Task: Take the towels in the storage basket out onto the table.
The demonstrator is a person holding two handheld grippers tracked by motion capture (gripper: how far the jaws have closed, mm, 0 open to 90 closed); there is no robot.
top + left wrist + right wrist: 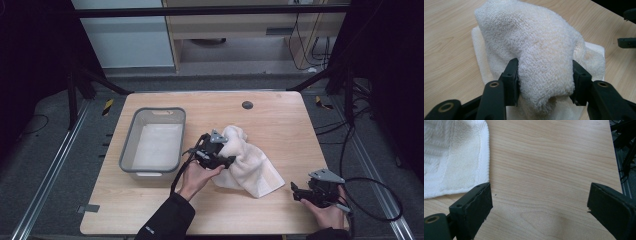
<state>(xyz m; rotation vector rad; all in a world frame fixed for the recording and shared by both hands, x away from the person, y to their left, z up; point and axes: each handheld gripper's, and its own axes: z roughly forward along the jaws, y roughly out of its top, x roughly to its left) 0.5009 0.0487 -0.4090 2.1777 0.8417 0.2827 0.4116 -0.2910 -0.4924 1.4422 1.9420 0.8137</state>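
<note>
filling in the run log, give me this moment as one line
left gripper: jaws around a fold of white towel | right gripper: open, empty, over bare table | grey bin: left of towel

The pale wooden tabletop (280, 125) is evenly lit from above, while the surroundings sink into near-black. Shadows are soft and short, and nothing glares. The high view is slightly grainy and soft. In the left gripper view, the fluffy white terry towel (536, 50) is sharp; the nearest black jaws blur slightly.
</note>
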